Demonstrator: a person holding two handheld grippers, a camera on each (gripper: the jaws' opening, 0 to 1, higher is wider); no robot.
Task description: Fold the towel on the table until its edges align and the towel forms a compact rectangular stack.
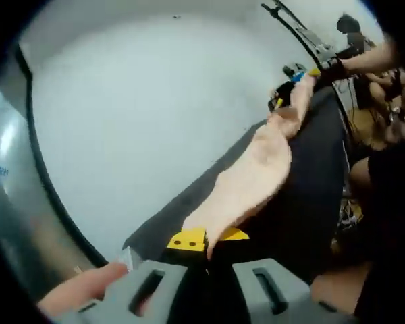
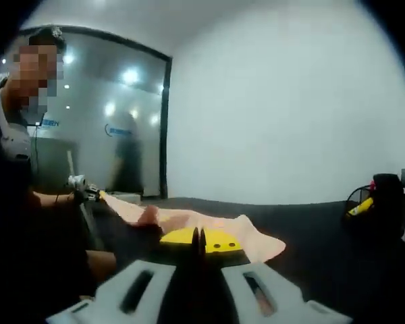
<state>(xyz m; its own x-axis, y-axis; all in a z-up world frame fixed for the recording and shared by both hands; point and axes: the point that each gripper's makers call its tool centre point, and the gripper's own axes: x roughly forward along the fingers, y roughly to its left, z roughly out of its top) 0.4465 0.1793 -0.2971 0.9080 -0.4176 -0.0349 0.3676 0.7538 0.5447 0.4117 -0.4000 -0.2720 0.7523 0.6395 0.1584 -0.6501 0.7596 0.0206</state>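
Wall [image 1: 155, 101]: pale, plain, behind the table.
Table [image 1: 317, 182]: dark top, carrying the towel.
Towel [image 1: 256, 169]: pale pink, stretched taut above the table between the two grippers, one end in each.
Left gripper [image 1: 206, 244]: yellow-tipped jaws pressed together on the towel's near edge.
Right gripper [image 2: 198, 241]: jaws pinched on the towel's other end.

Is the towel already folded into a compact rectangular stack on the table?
No: in the left gripper view the towel stretches long between the left gripper and right gripper above the table.
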